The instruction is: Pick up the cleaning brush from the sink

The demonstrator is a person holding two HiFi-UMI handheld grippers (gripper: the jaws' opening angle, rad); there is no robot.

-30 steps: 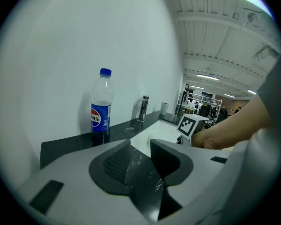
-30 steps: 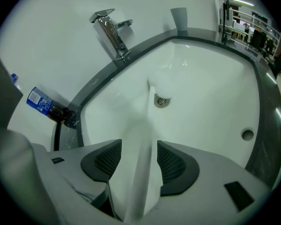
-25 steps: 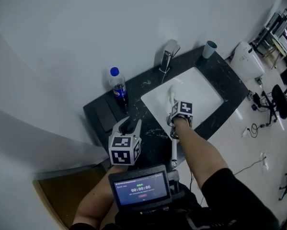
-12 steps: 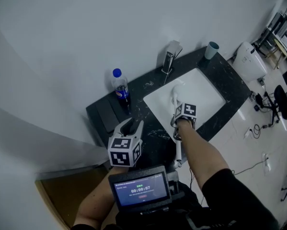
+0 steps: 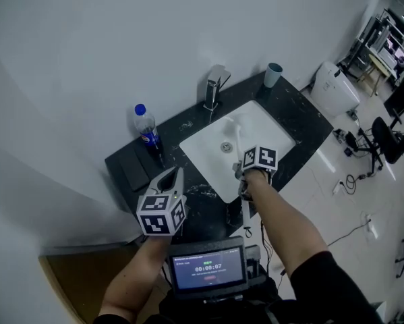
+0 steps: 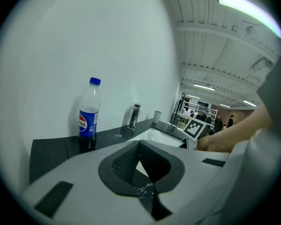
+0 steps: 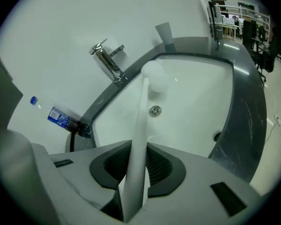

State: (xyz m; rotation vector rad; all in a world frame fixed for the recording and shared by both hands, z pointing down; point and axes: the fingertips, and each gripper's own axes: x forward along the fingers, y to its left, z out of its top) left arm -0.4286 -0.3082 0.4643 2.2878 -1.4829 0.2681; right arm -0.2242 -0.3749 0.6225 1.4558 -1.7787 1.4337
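The cleaning brush [image 7: 141, 125] is white, with a long straight handle and a rounded head [image 7: 154, 76]. My right gripper [image 7: 136, 156] is shut on the handle, and the head hangs above the white sink basin [image 7: 196, 102]. In the head view the brush [image 5: 238, 139] slants over the sink [image 5: 272, 137], with the right gripper [image 5: 241, 167] at the basin's near edge. The handle's tail sticks out behind the jaws, along the forearm. My left gripper [image 5: 170, 179] is held over the black counter left of the sink. Its jaws [image 6: 139, 144] are shut on nothing.
A chrome faucet [image 5: 215, 86] stands behind the basin, and the drain [image 7: 154, 110] lies under the brush head. A blue-capped cola bottle [image 5: 146, 132] stands at the counter's back left, a grey cup [image 5: 274, 74] at the back right. The black counter [image 5: 306, 123] meets a white wall.
My right gripper has risen with the brush, lifting its head off the basin. The left gripper's jaws have gone from open to shut, and it has risen a little.
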